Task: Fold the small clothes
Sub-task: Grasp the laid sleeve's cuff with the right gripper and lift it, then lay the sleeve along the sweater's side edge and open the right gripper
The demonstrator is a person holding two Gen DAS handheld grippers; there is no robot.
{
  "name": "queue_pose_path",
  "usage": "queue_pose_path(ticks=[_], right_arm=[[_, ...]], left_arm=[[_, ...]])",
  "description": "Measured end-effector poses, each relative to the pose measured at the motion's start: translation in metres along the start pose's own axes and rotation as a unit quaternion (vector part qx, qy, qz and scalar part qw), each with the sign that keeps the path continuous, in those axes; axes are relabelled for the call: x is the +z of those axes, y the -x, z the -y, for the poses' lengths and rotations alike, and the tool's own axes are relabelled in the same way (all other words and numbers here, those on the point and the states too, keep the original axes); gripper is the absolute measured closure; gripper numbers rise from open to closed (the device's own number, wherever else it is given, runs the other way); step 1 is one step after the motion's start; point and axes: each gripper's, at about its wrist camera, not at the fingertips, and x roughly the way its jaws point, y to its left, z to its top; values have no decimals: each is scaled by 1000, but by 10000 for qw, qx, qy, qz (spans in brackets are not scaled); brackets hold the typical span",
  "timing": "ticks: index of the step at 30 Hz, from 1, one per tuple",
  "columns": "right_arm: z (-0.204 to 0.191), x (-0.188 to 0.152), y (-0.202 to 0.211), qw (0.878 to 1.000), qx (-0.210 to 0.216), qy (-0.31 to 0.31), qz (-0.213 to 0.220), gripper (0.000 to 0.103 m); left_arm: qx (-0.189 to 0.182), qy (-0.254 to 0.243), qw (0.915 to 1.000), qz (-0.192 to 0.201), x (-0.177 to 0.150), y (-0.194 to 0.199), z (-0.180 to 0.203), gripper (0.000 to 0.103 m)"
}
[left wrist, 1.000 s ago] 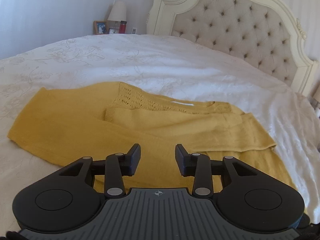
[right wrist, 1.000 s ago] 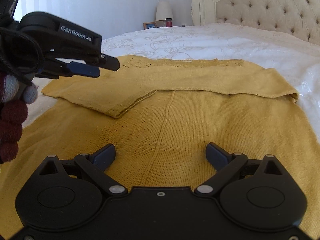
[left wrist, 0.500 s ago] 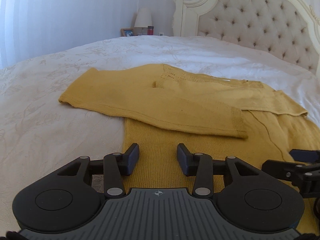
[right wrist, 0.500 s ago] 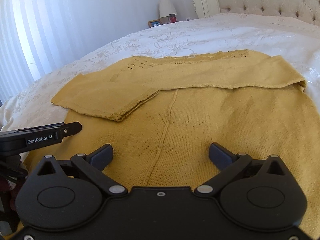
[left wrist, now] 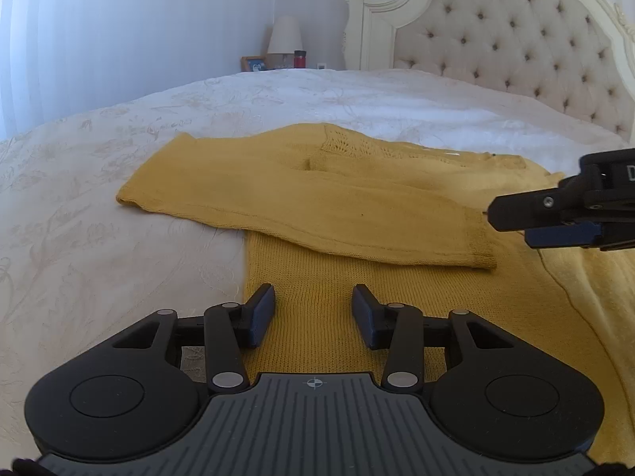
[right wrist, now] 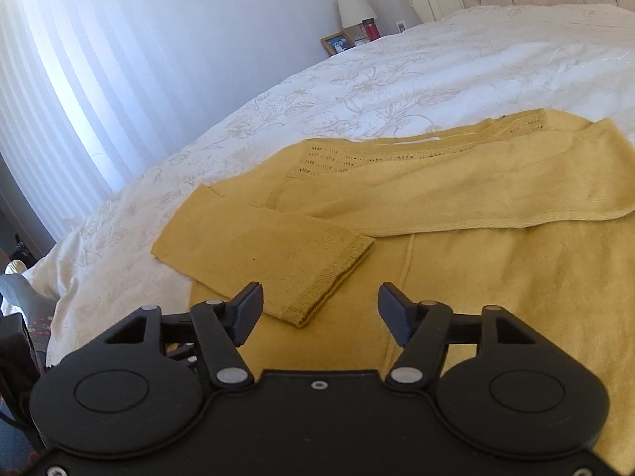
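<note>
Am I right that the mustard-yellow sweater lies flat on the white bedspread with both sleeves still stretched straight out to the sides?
Not quite: the sleeves are not stretched out. The right wrist view shows both already folded in across the body of the mustard-yellow sweater, the nearer sleeve ending just ahead of the right gripper. The rest holds: the sweater lies flat on the white bedspread.

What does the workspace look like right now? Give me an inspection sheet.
Surface: bed with a white embroidered cover.
Job's things: yellow sweater lying flat, both sleeves folded across its body.
Clutter: nothing seen on the bed.
Grippers: left hand-held gripper open above the sweater's side edge, nothing held; right hand-held gripper closing, nothing between the jaws, near a sleeve cuff.
Cables: nothing seen.
Surroundings: tufted headboard, lamp, picture frame, red cup, curtain.
</note>
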Motion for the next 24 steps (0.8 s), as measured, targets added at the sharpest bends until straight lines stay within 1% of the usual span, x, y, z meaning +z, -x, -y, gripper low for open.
queue_pose_path(ticks=[4, 6, 9, 10, 11, 13, 16, 17, 19, 21, 24], right_arm=[[1, 7, -27, 9995, -86, -92, -297, 38], [5, 7, -37, 9987, -76, -327, -394, 38], [11, 9, -44, 9967, 16, -699, -416, 39], [12, 11, -45, 9960, 41, -780, -426, 47], [12, 13, -46, 9958, 6, -796, -442, 84], [4, 23, -47, 9972, -31, -594, -463, 91], [-15, 48, -34, 9997, 91, -1, -243, 91], [-19, 57, -28, 9997, 125, 113, -173, 91], [-24, 84, -15, 9992, 168, 353, 16, 91], [-22, 106, -1, 9984, 53, 536, 198, 91], [-1, 138, 21, 9965, -334, 614, 453, 91]], left_arm=[[23, -25, 10000, 16, -1, 1, 1, 61], [21, -4, 10000, 34, -1, 1, 1, 61], [25, 31, 10000, 69, -2, 2, 0, 61], [28, 33, 10000, 71, -2, 2, 0, 61], [35, 24, 10000, 69, -2, 2, 0, 61], [61, -10, 10000, 65, -2, 2, 1, 61], [76, -31, 9999, 68, -2, 2, 2, 61], [66, -22, 10000, 65, -2, 2, 2, 61], [62, -18, 10000, 62, -2, 2, 2, 61], [75, -37, 9999, 56, -1, 2, 2, 61], [83, -52, 9999, 54, -2, 2, 2, 61]])
